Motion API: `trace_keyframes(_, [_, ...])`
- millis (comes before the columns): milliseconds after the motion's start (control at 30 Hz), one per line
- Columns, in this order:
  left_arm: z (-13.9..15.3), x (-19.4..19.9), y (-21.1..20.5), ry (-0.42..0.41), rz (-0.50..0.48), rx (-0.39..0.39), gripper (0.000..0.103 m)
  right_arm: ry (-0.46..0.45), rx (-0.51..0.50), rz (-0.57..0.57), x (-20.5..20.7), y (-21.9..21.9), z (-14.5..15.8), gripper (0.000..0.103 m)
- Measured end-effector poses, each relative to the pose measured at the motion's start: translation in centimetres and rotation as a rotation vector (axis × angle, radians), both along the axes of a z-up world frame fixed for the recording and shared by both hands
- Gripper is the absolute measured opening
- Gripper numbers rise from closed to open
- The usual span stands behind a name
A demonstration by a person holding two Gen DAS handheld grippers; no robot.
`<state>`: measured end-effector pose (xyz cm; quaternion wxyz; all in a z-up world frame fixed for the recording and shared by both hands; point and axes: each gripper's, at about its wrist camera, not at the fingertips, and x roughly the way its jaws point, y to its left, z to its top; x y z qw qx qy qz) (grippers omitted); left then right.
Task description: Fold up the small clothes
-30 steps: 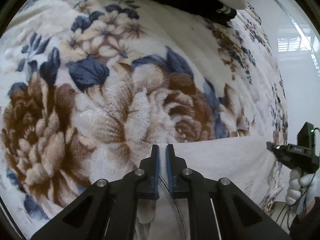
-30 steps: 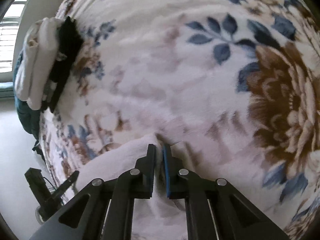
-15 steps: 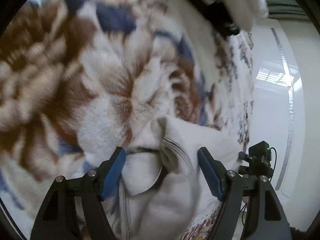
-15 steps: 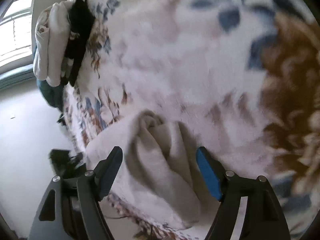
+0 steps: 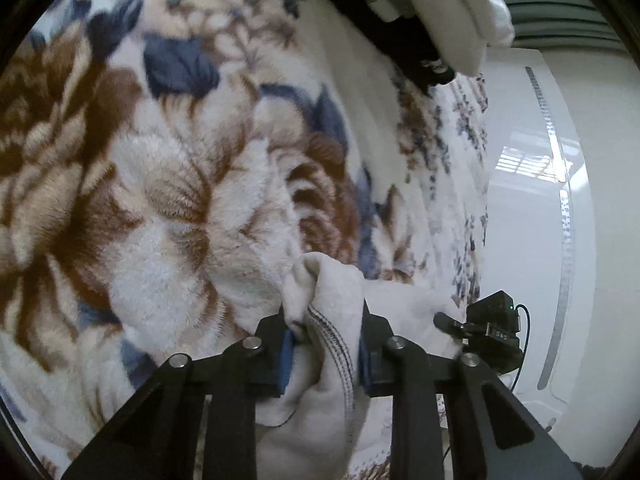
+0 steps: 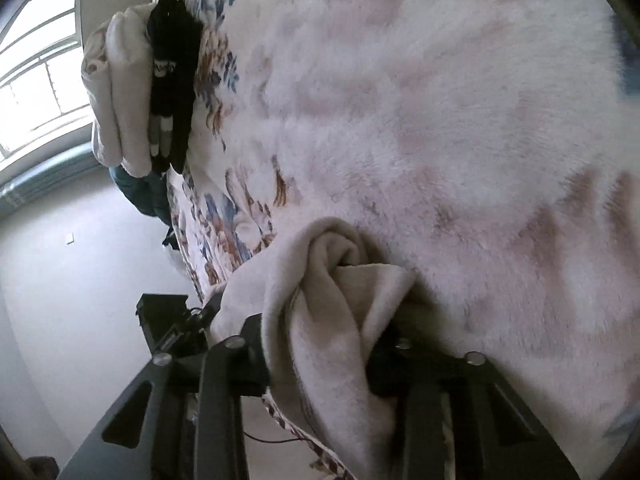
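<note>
A small cream fleece garment [image 5: 340, 300] with a dark stitched seam lies bunched near the edge of the floral blanket [image 5: 180, 200]. My left gripper [image 5: 326, 344] is shut on one bunched end of it. In the right wrist view my right gripper [image 6: 320, 344] is shut on the other bunched end of the same garment [image 6: 332, 280], whose folds bulge between the fingers. The right gripper's body [image 5: 492, 328] shows at the right of the left wrist view, and the left gripper's body [image 6: 172, 324] at the lower left of the right wrist view.
A stack of folded clothes, cream [image 6: 116, 92] and black [image 6: 172, 80], sits at the far end of the blanket and shows in the left wrist view [image 5: 440, 12] too. The bed's edge drops to a pale glossy floor [image 5: 540, 200]. A window [image 6: 36, 72] is far left.
Both grippers were shut flat on the garment, opened wide half a second ago, and have now closed again on thicker bunches of cloth. Both views have tilted toward the bed's edge.
</note>
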<state>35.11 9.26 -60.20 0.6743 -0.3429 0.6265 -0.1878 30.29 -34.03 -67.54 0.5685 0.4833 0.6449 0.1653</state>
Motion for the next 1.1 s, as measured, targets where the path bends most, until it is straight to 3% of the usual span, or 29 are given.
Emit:
trace_keyframes(200, [4.5, -0.1, 1.1, -0.046, -0.019, -0.015, 0.021, -0.034, -0.042, -0.013, 0.5, 1.2, 4.1, 0.027])
trace_keyframes(367, [9.7, 1.8, 3.0, -0.116, -0.024, -0.017, 0.021, -0.1, -0.059, -0.013, 2.9, 2.9, 10.4, 0.026])
trace_keyframes(567, [18.4, 8.4, 5.6, -0.246, -0.019, -0.029, 0.021, -0.213, -0.1, -0.015, 9.4, 5.7, 20.3, 0.026])
trace_keyframes(667, [23.1, 13.7, 6.7, -0.326, -0.021, -0.023, 0.021, -0.263, -0.118, -0.012, 13.5, 7.0, 24.5, 0.026])
trace_keyframes(800, [26.9, 20.9, 7.6, -0.401, -0.021, 0.013, 0.021, -0.33, -0.12, -0.027, 20.5, 8.3, 28.7, 0.026])
trace_keyframes(967, [26.7, 30.5, 8.6, -0.407, -0.013, 0.049, 0.021, -0.364, -0.121, -0.025, 31.4, 9.8, 29.5, 0.026])
trace_keyframes(1100, [22.9, 38.1, 8.1, -0.361, -0.054, 0.158, 0.021, -0.319, -0.18, -0.009, 39.8, 10.8, 26.6, 0.026])
